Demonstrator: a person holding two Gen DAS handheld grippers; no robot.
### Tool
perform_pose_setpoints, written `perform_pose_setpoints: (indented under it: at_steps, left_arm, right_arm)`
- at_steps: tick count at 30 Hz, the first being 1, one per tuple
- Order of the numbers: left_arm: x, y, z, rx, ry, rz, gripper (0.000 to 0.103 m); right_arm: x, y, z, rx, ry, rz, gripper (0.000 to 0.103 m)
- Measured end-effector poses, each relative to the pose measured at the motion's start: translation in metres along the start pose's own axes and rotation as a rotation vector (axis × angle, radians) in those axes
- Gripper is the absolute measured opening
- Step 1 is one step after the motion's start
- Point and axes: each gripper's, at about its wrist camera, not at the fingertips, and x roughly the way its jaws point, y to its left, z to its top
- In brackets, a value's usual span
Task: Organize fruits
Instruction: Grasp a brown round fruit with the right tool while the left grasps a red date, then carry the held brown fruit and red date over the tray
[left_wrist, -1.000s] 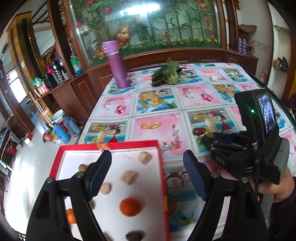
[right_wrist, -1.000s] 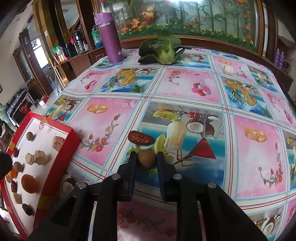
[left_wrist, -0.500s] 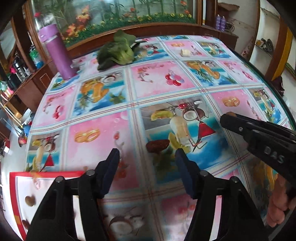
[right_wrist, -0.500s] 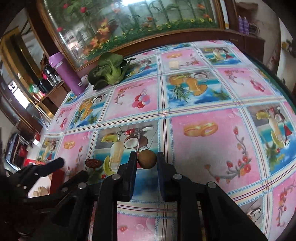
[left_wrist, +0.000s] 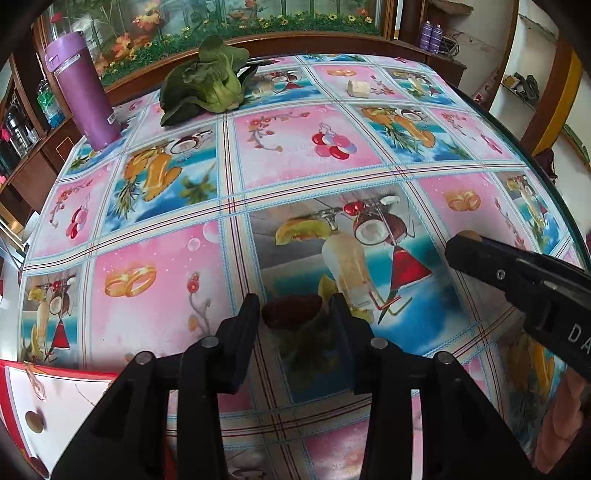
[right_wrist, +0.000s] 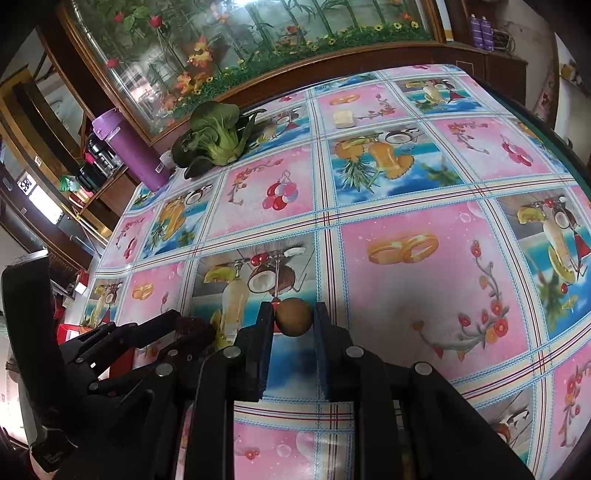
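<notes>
A dark red date (left_wrist: 291, 314) lies on the fruit-print tablecloth. My left gripper (left_wrist: 294, 301) has its fingers drawn in on both ends of it. From the right wrist view the left gripper (right_wrist: 186, 325) shows at the left, with the date dark between its tips. My right gripper (right_wrist: 293, 308) is shut on a round brown fruit (right_wrist: 293, 323) and holds it just above the cloth. In the left wrist view the right gripper (left_wrist: 461, 242) reaches in from the right, the fruit peeking out at its tip. The red tray (left_wrist: 55, 373) with a white floor sits at the lower left.
A purple bottle (left_wrist: 83, 88), a bok choy (left_wrist: 203, 88) and a pale cube (left_wrist: 358, 88) stand along the far side of the table. The table's dark edge (left_wrist: 546, 177) curves down the right. A small brown fruit (left_wrist: 34, 421) lies in the tray.
My left gripper swung from over the tray to the date and narrowed around it. My right gripper lifted the brown fruit off the cloth and carried it to the right.
</notes>
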Motion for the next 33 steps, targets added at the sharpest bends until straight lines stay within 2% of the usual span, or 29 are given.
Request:
perform_pose_setpoints:
  at_steps: [4, 11, 17, 19, 25, 33]
  left_arm:
    - [-0.001, -0.004, -0.002, 0.001, -0.010, 0.007, 0.034]
    - [-0.014, -0.003, -0.015, -0.066, -0.034, 0.007, 0.034]
    - [-0.071, 0.002, -0.047, -0.117, -0.157, 0.055, 0.034]
    - [-0.097, 0.008, -0.063, -0.132, -0.208, 0.105, 0.034]
    - [-0.146, 0.041, -0.102, -0.211, -0.288, 0.246, 0.034]
    - [-0.175, 0.071, -0.132, -0.274, -0.349, 0.323, 0.034]
  right_arm:
    - [0.000, 0.000, 0.000, 0.001, -0.005, -0.006, 0.020]
    - [-0.003, 0.003, -0.001, -0.013, -0.017, 0.012, 0.020]
    - [-0.008, 0.021, -0.007, -0.080, -0.067, 0.055, 0.020]
    - [-0.009, 0.028, -0.011, -0.107, -0.080, 0.065, 0.020]
    - [-0.016, 0.057, -0.030, -0.214, -0.160, 0.087, 0.020]
    - [-0.031, 0.083, -0.059, -0.261, -0.209, 0.142, 0.020]
